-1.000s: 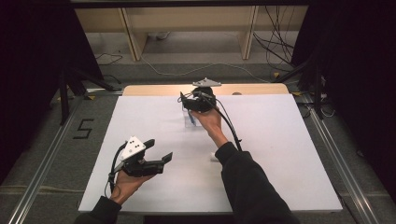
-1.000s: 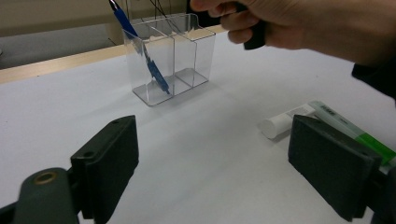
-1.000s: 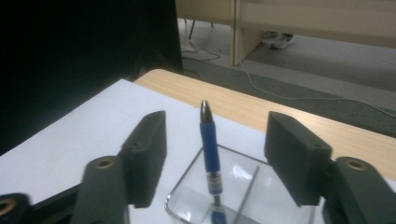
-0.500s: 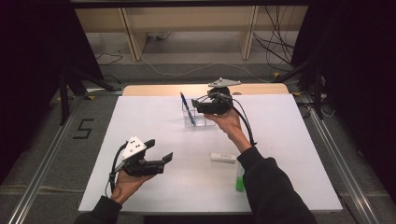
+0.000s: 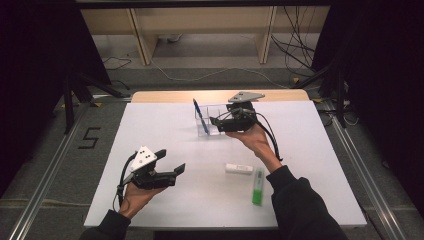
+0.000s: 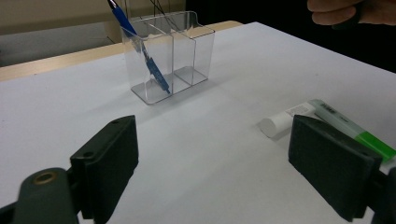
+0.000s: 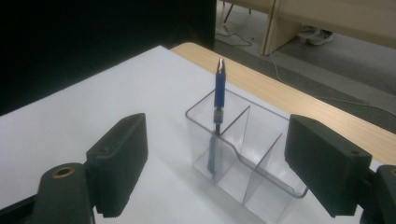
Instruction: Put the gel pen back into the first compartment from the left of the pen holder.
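- The blue pen (image 7: pixel 217 100) leans in the end compartment of the clear organizer (image 5: pixel 218 121), tip down — evidently dropped there.
- The right gripper (image 5: pixel 216 121) sits beside the organizer; its jaws have just been opening, nothing between them.
- Nearer the person than the organizer lie a white tube (image 5: pixel 238 168) and green marker (image 5: pixel 257 186), probably next.
- The left gripper (image 5: pixel 170 161), released and empty, waits well apart from the organizer.

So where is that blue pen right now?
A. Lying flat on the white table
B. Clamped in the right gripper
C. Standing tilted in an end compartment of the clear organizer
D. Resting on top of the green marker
C: the blue pen leans inside an end compartment of the clear organizer, while the right gripper stands open with nothing between its jaws.
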Available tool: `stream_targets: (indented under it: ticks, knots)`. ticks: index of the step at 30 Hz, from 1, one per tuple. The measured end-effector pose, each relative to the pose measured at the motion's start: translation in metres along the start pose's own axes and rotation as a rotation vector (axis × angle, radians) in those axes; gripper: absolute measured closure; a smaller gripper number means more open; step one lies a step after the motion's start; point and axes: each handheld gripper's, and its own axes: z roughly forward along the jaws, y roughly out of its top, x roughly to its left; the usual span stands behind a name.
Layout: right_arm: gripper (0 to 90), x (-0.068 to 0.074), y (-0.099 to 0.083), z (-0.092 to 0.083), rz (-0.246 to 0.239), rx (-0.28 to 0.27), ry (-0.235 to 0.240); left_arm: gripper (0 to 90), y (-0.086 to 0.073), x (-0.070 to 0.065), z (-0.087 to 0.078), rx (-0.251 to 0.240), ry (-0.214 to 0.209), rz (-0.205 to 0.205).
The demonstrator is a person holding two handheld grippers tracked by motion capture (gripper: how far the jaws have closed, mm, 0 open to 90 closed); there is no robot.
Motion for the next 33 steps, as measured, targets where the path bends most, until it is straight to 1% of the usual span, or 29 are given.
stream_targets:
  ticks: [5,8,18,23,28,31,33]
  knots:
    - [21.9,0.003,-0.007,-0.01,-0.01,0.007,0.017,15.6,0.0,0.0,0.0,0.002,0.0,0.003]
    - [21.9,0.003,-0.011,-0.016,-0.024,0.007,0.016,15.6,0.0,0.0,0.0,0.002,-0.001,0.002]
    - [21.3,0.004,-0.024,-0.033,-0.028,0.02,0.03,15.6,0.0,0.0,0.0,0.004,-0.002,0.002]
    - [20.9,0.002,-0.032,-0.039,-0.042,0.036,0.026,15.6,0.0,0.0,0.0,0.003,-0.001,0.004]
    - [20.6,-0.001,-0.041,-0.046,-0.034,0.046,0.03,15.6,0.0,0.0,0.0,0.002,-0.001,0.005]
    - [20.4,-0.001,-0.045,-0.05,-0.036,0.063,0.032,15.6,0.0,0.001,0.0,0.004,0.0,0.009]
    - [20.2,-0.001,-0.047,-0.052,-0.049,0.079,0.037,15.6,0.0,0.0,0.0,0.002,0.002,0.005]
